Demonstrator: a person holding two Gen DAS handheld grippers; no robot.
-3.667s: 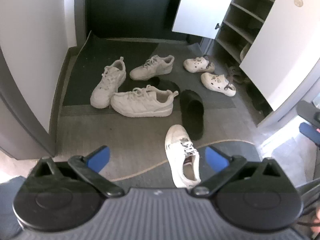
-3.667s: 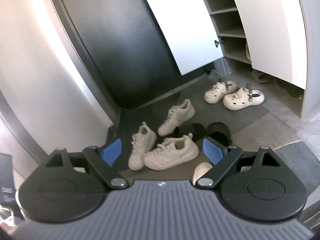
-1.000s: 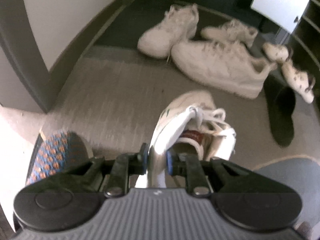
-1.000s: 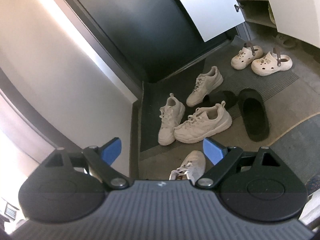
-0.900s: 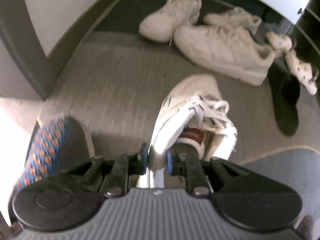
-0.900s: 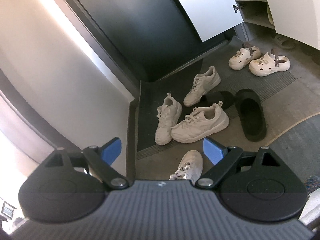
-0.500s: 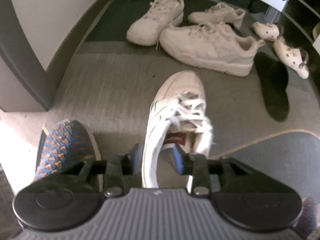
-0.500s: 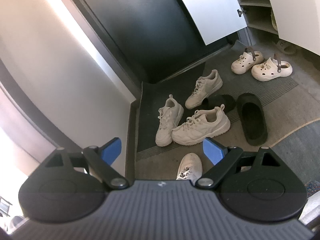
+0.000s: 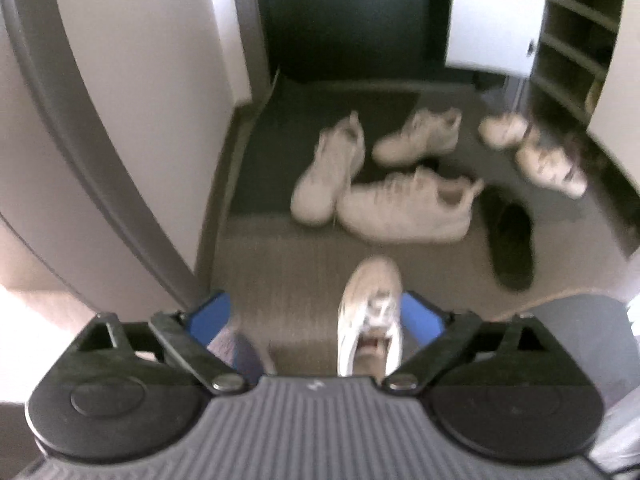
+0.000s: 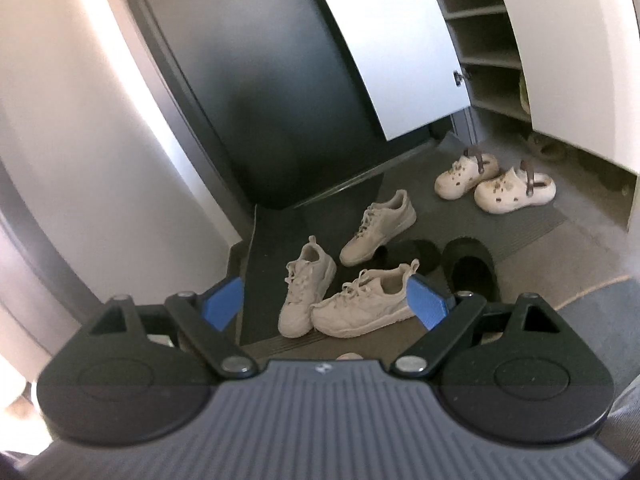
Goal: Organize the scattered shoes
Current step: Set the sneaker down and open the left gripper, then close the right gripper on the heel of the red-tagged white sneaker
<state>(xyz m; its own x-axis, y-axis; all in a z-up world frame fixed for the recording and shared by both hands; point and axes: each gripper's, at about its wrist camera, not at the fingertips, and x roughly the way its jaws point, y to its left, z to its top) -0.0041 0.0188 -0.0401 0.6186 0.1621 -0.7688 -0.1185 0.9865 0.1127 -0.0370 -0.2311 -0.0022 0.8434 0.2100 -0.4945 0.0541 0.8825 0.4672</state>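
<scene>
Left gripper [image 9: 316,316] hangs with jaws opening, gripping nothing; below it a white laced sneaker [image 9: 370,312] lies on grey carpet [image 9: 288,268], blurred. Right gripper [image 10: 324,302] gapes empty. Three more white sneakers [image 10: 362,304], two cream clogs [image 10: 514,190], apparently two black slides [image 10: 472,272] by open shelves [image 10: 476,40].
</scene>
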